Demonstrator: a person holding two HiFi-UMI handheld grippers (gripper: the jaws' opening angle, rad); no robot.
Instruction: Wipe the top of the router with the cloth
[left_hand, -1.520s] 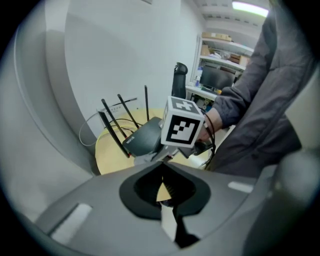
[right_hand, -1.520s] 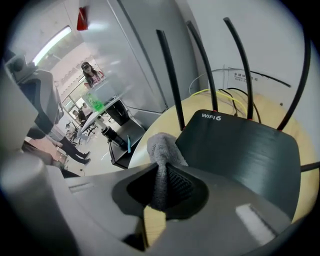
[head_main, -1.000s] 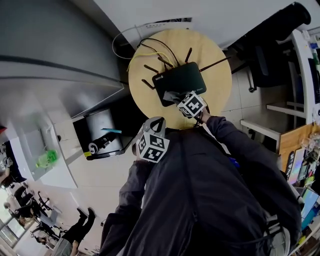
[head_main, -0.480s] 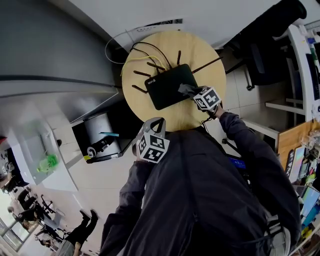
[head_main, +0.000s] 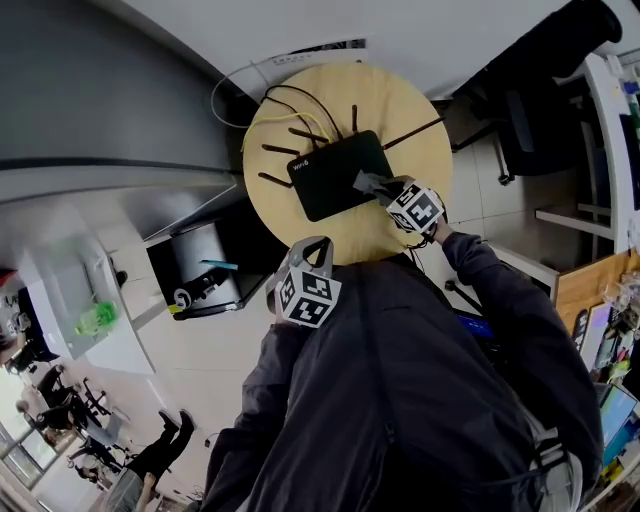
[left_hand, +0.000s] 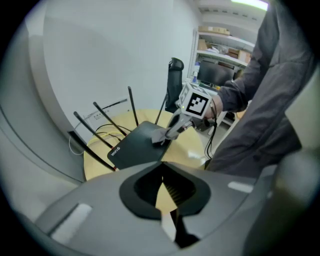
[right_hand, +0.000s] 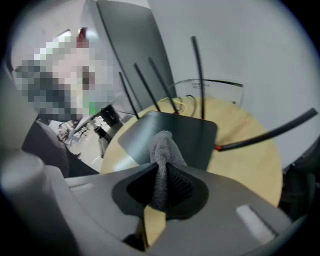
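My right gripper (head_main: 388, 192) has its fingers pinching the grey cloth (head_main: 366, 182). The cloth's free end touches the router (head_main: 330, 178) near its right edge, so the long top runs away to my left. My left gripper (left_hand: 161, 176), fingers pressed together on nothing, hangs near my chest, farther off. The router is a flat dark slab on the round worktop (head_main: 425, 140), with antennas fanning from its far edge.

Round wooden table (head_main: 400, 90), black office chair (head_main: 545, 70), green bottle (head_main: 93, 320) on white counter (head_main: 112, 350), shelves (left_hand: 225, 55)
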